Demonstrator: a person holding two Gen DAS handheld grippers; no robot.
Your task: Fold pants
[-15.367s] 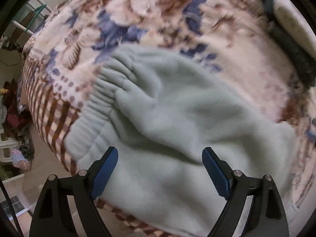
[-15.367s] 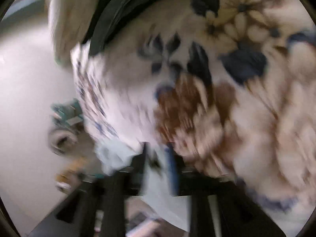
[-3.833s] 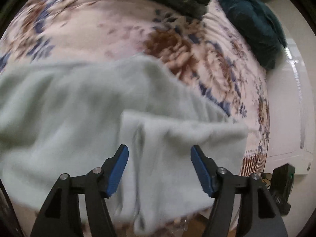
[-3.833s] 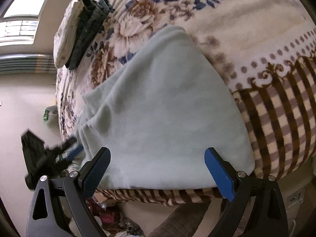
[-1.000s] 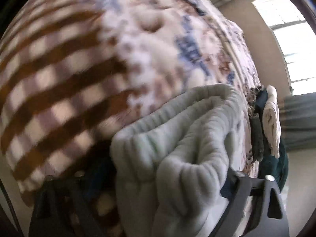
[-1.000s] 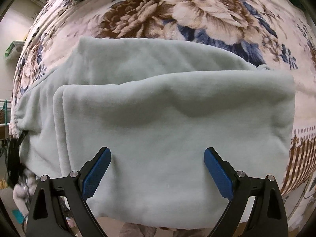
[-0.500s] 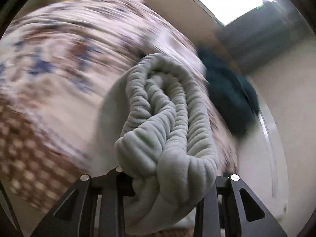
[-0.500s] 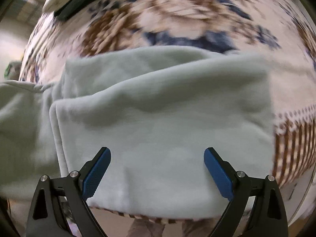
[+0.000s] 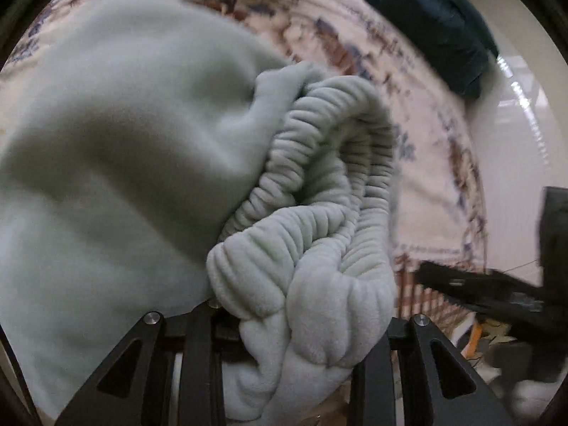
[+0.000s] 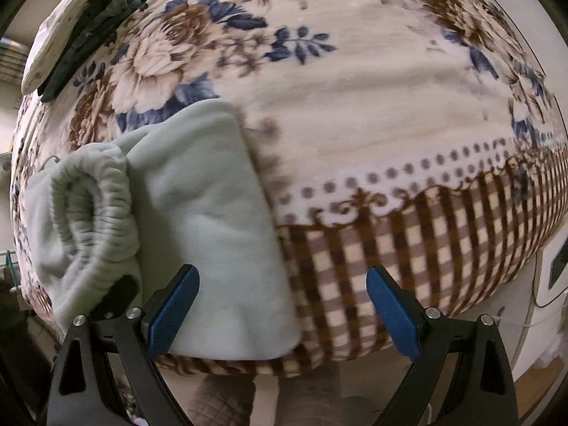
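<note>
The pale green fleece pants (image 10: 213,220) lie folded on a floral blanket (image 10: 355,113) near the bed's front edge. My left gripper (image 9: 298,319) is shut on the bunched ribbed waistband (image 9: 319,213), and the fabric hides its pads. The waistband is lifted over the folded body of the pants (image 9: 106,159). In the right wrist view that waistband roll (image 10: 88,213) hangs at the left, with the left gripper (image 10: 117,293) under it. My right gripper (image 10: 282,316) is open over the right edge of the pants, with nothing pressed between its blue pads (image 10: 174,316).
A stack of folded dark and white clothes (image 10: 81,28) lies at the back of the bed. A dark teal cloth (image 9: 426,17) sits at the far corner beside a white wall (image 9: 514,124). The blanket's checked border (image 10: 408,248) drops off the front edge.
The left gripper closed on the waistband and swung it up and across over the folded pants. The right gripper stayed open and slid right, off the middle of the pants to their edge.
</note>
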